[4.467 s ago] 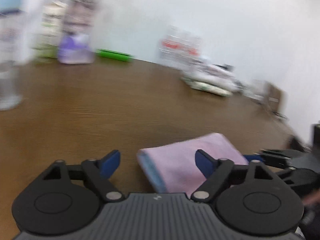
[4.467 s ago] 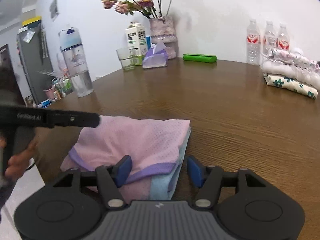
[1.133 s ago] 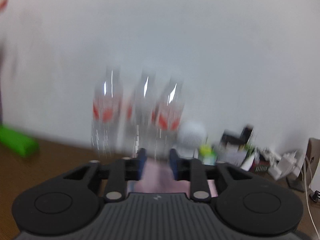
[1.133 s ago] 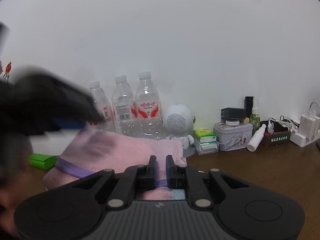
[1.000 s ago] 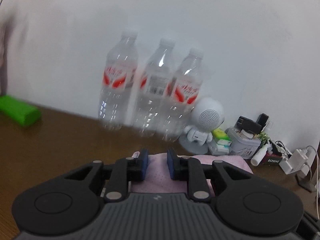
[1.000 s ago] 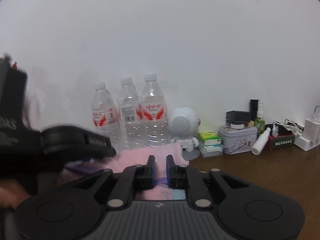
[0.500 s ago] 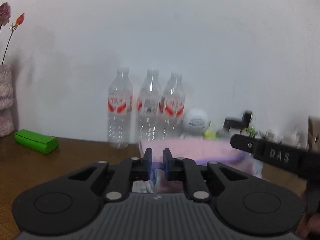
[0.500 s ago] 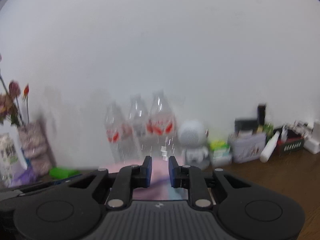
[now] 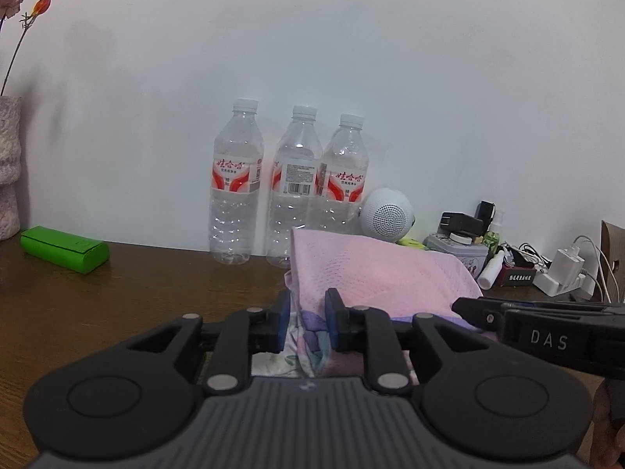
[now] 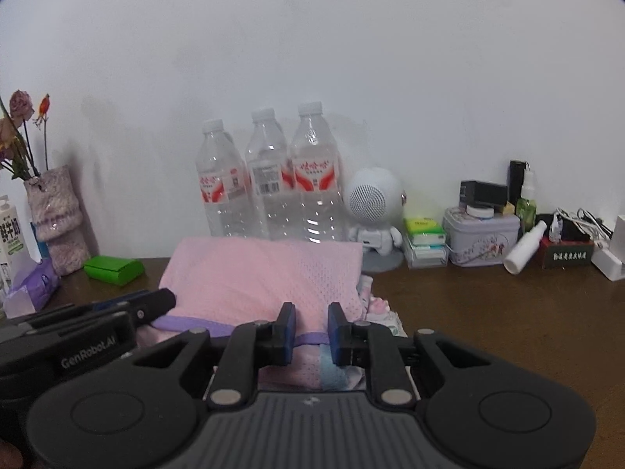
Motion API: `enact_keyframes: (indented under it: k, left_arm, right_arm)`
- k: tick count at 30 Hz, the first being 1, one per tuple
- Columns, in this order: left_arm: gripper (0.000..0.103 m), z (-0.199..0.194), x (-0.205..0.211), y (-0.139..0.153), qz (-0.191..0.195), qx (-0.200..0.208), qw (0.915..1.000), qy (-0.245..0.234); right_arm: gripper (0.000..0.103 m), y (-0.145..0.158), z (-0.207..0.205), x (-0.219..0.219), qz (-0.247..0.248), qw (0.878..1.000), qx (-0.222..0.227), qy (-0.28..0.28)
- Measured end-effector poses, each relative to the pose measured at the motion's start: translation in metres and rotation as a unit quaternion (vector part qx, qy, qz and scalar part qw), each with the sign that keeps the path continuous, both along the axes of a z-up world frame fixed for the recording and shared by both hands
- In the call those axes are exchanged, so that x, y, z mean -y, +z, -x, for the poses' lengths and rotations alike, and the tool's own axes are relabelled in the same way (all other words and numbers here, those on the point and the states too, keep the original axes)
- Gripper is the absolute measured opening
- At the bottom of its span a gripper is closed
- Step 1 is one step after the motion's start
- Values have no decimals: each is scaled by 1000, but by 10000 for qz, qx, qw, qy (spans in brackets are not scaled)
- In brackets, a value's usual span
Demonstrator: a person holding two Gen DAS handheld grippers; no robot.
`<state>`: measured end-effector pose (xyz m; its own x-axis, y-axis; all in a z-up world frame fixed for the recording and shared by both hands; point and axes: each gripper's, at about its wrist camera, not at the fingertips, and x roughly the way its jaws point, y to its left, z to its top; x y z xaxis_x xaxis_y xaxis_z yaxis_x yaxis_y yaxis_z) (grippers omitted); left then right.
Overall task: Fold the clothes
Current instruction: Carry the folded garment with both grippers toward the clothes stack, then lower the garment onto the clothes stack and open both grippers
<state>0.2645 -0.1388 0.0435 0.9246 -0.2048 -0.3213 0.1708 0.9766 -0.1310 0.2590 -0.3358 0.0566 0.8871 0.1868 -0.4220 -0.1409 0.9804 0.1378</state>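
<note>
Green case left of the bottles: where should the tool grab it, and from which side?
Take the green case across its narrow width, about mid-length, coming down from above. It lies flat on the table, long and low. Both long sides look free, and the bottles stand well apart from it.

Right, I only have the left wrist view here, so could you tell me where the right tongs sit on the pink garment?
Observer: The right tongs straddle the pink garment's purple hem; whether they pinch it, I cannot tell.
Operator: Thanks. Does anything show below that hem?
Observer: A light blue strip of cloth, just under the tongs.
Operator: And left of the vase?
Observer: A milk carton and a purple tissue pack.
</note>
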Motion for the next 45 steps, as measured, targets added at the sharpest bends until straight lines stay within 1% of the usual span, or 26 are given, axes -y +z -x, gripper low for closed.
enact_keyframes:
  k: [3,6,7,8,11,16,18,23,26,28,30,31,33,34,35,37,39,40,41,42,43,44,45]
  left_arm:
    - [21,-2,0,-2,-22,-23,10000,26]
    - [32,-1,-2,4,-57,-12,9999,107]
    - [38,0,-3,6,-46,31,9999,122]
    - [40,1,-5,9,-11,60,9999,116]
    - [40,2,-9,14,90,67,9999,67]
    - [41,4,-12,24,125,113,9997,164]
    - [42,7,-13,31,147,198,9995,175]
    - [44,14,-19,45,296,394,9987,158]
    - [45,13,-23,50,265,312,9987,288]
    - [45,15,-27,53,203,211,9987,419]
    - [49,18,-31,57,140,110,9983,549]
    - [53,19,-33,58,103,57,9981,601]
    - [54,32,-38,59,-44,-66,9984,567]
    - [54,38,-39,59,-185,-116,9982,559]
    - [54,47,-41,59,-344,-158,9976,585]
    - [55,68,-50,60,-546,-287,9957,695]
    - [57,90,-61,59,-672,-467,9936,775]
    - [60,103,-67,58,-725,-560,9924,823]
    - [64,116,-73,56,-788,-655,9910,856]
    - [68,130,-77,51,-897,-754,9897,821]
    - [77,144,-82,45,-1006,-854,9881,785]
    - [81,159,-86,39,-1114,-953,9864,750]
    - [81,173,-91,32,-1210,-1056,9844,712]
  right_arm:
    - [15,3,3,-1,1,10000,88,-17]
    - [17,6,5,-1,2,9998,176,-35]
    - [17,6,6,-1,-10,9998,204,-46]
    - [17,5,6,0,-38,9997,231,-64]
    - [17,5,7,1,-123,9993,325,-109]
    - [18,16,17,6,-323,9965,740,-205]
    - [18,19,19,10,-391,9956,815,-240]
    - [19,19,15,13,-433,9960,726,-278]
    - [19,21,15,15,-523,9955,716,-324]
    - [20,28,14,13,-592,9950,716,-356]
    - [22,37,19,8,-638,9946,707,-424]
    - [21,40,25,4,-564,9952,706,-389]
    - [24,48,40,-7,-255,9966,709,-335]
    - [26,51,49,-12,-152,9969,703,-325]
    - [27,55,59,-16,-120,9970,686,-340]
    - [39,59,78,-23,-136,9979,547,-321]
    - [42,61,96,-34,-65,9991,287,-295]
    - [42,60,106,-42,44,9995,155,-260]
    - [43,57,118,-49,139,9996,80,-222]
    - [49,52,132,-56,207,9996,17,-175]
    - [57,45,147,-62,234,9996,-68,-126]
    - [62,37,162,-68,230,9996,-170,-80]
    - [68,27,177,-74,231,9993,-291,-35]
